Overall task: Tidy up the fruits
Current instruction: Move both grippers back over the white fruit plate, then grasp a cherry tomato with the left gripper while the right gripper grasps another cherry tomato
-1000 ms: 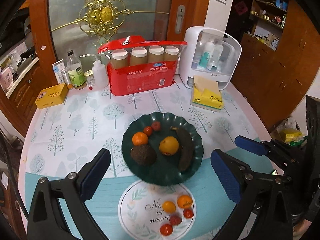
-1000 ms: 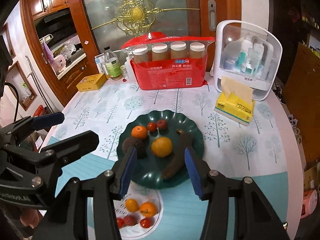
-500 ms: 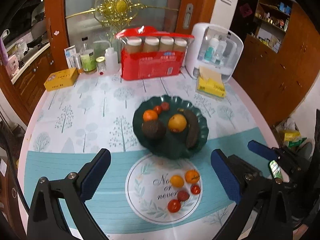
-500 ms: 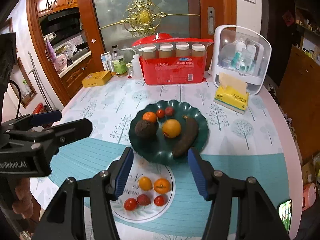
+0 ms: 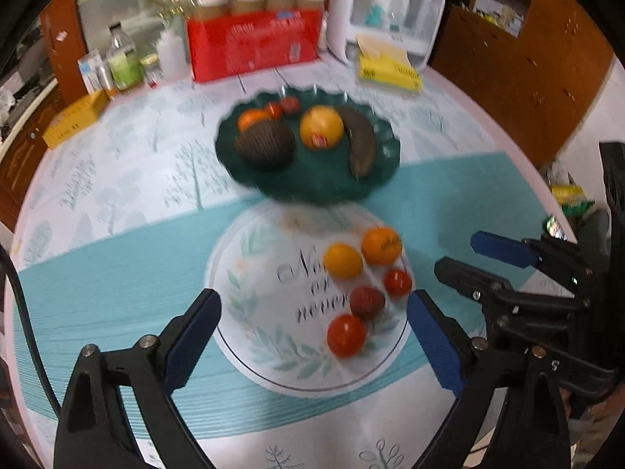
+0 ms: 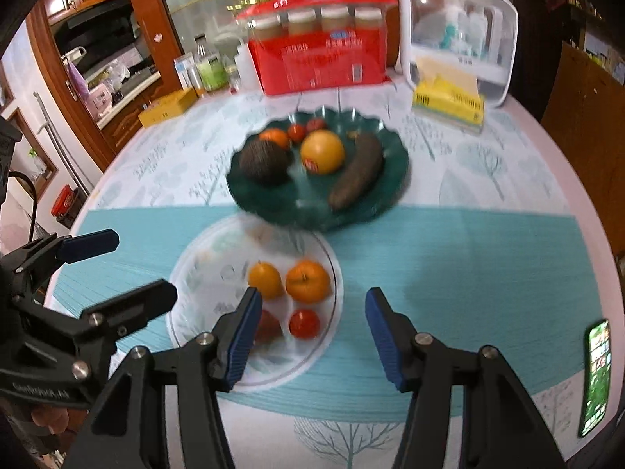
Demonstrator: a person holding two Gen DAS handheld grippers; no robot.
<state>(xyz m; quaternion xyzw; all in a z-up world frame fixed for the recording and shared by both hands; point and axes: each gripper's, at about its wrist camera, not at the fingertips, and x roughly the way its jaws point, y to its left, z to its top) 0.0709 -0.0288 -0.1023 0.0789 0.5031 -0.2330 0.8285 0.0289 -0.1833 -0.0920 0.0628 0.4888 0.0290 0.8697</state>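
Note:
A dark green plate (image 5: 312,185) (image 6: 273,195) holds an avocado (image 5: 265,144), a large orange (image 5: 321,127), a dark banana (image 5: 361,142), a small orange and two small red fruits. In front of it a white round plate (image 5: 265,312) (image 6: 211,281) holds two small oranges (image 5: 343,260) and three red tomatoes (image 5: 345,334). My left gripper (image 5: 314,332) is open and empty above the white plate. My right gripper (image 6: 310,342) is open and empty over that plate's right edge. It also shows in the left wrist view (image 5: 468,258).
At the back of the round table stand a red jar pack (image 5: 254,35), a white organiser (image 5: 390,8), a yellow tissue pack (image 5: 390,66), bottles (image 5: 125,62) and a yellow box (image 5: 72,123). A phone (image 6: 595,375) lies at the right table edge.
Both grippers pulled back from the green plate towards the near table edge and now hover over the white plate. Both stayed open and empty. The views are blurred by motion.

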